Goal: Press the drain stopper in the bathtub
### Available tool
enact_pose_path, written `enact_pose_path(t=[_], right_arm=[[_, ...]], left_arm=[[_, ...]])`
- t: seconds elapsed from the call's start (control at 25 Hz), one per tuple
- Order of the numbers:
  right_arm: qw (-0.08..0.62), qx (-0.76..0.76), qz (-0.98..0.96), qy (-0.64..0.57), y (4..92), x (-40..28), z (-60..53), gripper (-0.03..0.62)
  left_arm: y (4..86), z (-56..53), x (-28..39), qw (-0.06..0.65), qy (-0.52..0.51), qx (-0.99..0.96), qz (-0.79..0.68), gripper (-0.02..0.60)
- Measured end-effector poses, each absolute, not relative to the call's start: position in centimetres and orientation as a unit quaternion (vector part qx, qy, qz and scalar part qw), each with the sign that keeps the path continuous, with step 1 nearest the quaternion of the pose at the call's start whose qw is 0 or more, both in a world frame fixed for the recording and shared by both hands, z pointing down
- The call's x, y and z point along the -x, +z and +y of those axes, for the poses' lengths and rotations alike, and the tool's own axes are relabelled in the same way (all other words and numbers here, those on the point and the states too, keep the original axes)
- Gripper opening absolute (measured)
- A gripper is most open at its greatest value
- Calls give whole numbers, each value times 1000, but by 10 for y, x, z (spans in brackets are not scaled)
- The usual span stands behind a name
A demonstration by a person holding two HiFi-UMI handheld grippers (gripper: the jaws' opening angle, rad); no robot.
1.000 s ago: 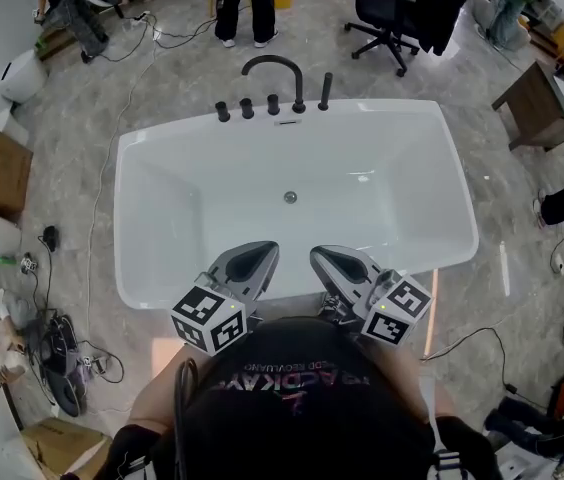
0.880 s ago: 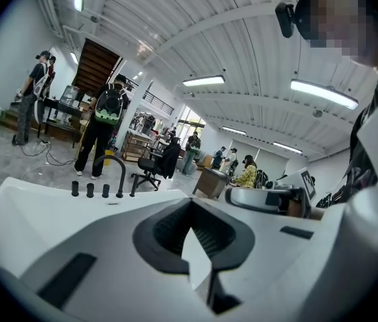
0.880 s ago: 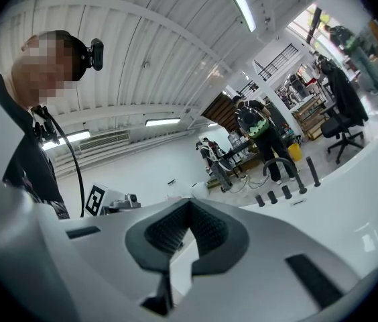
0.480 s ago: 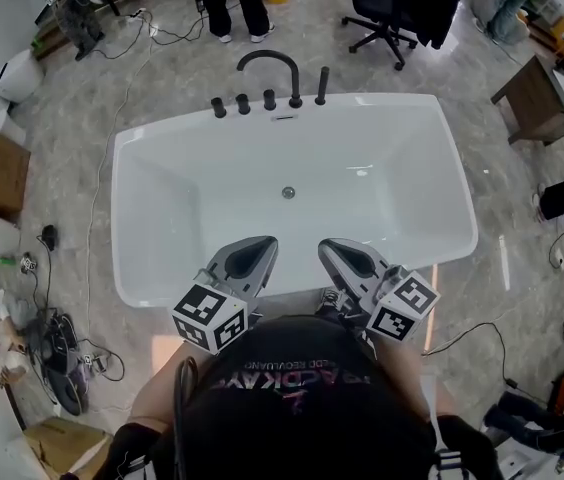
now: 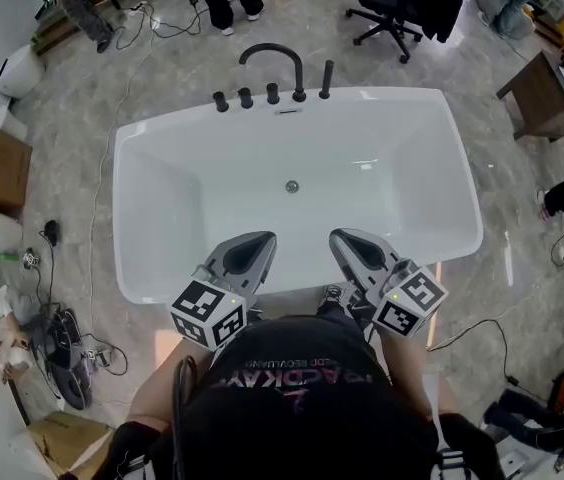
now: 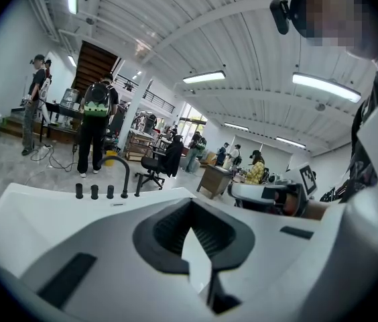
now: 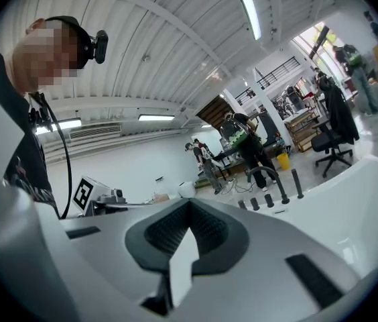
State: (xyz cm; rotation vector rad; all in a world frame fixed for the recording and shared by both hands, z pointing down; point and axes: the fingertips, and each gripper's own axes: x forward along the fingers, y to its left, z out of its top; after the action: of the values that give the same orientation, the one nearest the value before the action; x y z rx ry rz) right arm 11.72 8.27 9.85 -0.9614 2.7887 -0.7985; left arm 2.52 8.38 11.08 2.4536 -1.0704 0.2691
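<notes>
Your 2 tools, left tool (image 5: pixel 260 238) and right tool (image 5: pixel 345 236), jaws seemingly together, empty, over near rim of 1 bathtub (image 5: pixel 122 183), 1 drain stopper (image 5: pixel 292 186) beyond.

Shirt print (image 5: pixel 297 373): large pale capitals across the person's dark shirt, upside down in the head view, reading about "RACKDAY"; both ends are lost in the folds.
Smaller line on the shirt: a second row of small capitals just beside the big one, too blurred to read.
Emblem on the shirt: a reddish mark near the lettering, shape unclear.
Marker cube (image 5: pixel 207 313) on the left hand-held gripper (image 5: pixel 252 243): black-and-white square code patterns, no letters or numbers.
Marker cube (image 5: pixel 409 303) on the right hand-held gripper (image 5: pixel 350 240): the same kind of square code pattern.
</notes>
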Motion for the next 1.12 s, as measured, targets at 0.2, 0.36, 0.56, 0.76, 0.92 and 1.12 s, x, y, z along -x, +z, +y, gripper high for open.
enact_pose_path(t=[0.2,0.36,0.56,0.76,0.92,1.12], right_arm=[[33,316,909,-270,106,-118,77,11],[26,318,906,-278,114,-120,71,11],[16,323,901,-288,128,-124,60,11],[3,327,899,-292,142,-127,45,11],[-9,322,900,-294,152,-121,37,11],[-28,321,900,-294,165,-116,27,11]], left_arm=[[116,81,-22,236,95,-884,-392,8],[122,79,-20,248,95,-879,-396,8],[131,77,-15,260,94,-872,-405,8],[144,70,-10,266,98,-865,-415,8],[155,66,0,273,94,-858,-426,8],[162,60,9,271,87,-853,-437,8]])
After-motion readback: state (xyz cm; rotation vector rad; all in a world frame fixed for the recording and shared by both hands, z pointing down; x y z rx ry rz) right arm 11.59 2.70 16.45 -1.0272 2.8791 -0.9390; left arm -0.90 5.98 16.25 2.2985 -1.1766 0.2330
